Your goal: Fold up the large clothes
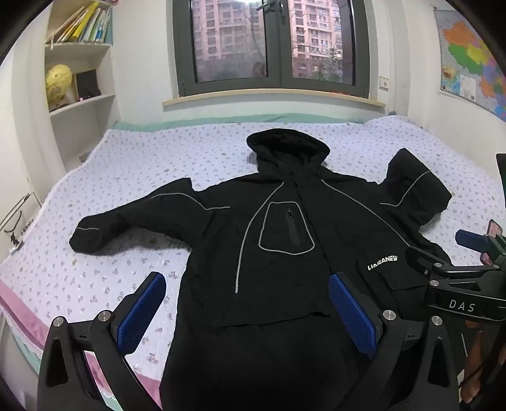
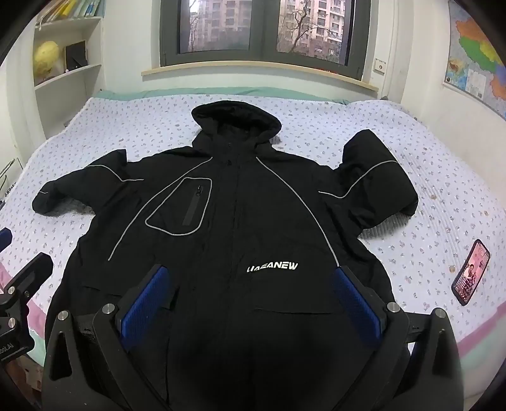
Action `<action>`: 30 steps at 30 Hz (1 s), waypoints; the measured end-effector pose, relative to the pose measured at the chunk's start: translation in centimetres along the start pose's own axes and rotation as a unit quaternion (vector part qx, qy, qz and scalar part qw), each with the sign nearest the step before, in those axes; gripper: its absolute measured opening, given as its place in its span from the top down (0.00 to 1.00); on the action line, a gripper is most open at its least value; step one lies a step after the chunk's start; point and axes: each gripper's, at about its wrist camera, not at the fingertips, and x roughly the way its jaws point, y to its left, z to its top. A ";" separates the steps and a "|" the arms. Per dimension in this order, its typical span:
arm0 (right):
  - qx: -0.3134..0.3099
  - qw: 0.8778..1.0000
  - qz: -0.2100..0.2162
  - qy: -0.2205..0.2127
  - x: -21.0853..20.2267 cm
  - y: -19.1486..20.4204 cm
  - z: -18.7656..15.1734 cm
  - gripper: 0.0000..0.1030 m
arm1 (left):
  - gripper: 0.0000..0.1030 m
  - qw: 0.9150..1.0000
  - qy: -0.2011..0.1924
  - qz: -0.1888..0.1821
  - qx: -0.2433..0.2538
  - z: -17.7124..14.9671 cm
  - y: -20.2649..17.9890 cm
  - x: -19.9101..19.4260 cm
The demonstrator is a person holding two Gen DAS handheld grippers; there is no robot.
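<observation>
Jacket (image 2: 227,227) spread face-up on bed (image 2: 411,177) (sleeves out).
Left gripper (image 1: 246,303) and right gripper (image 2: 253,297) hover wide apart, holding nothing.

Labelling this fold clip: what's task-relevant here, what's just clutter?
Job:
black hooded jacket, spread flat on the bed
left gripper, jaws open
right gripper, jaws open

Clutter:
phone on the bed
globe and books on shelves
wall map

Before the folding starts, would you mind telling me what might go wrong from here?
1. A phone lies on the bed near the jacket's right sleeve; a swept sleeve may drag or bury it.
2. That sleeve is already doubled up, so folding it as it lies could trap a lump.
3. Both tools, left and right, are open above the thick jacket; a shallow pinch may slip.
</observation>
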 end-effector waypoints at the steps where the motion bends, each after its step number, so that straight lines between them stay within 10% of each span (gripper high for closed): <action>1: -0.001 1.000 -0.001 0.000 0.1 0.0 0.0 0.00 | 0.01 1.000 0.000 -0.001 0.000 0.0 0.0 0.0; 30: -0.015 1.000 -0.007 0.005 1.3 1.0 0.4 0.00 | 0.01 1.000 -0.014 0.015 0.010 0.9 1.0 1.3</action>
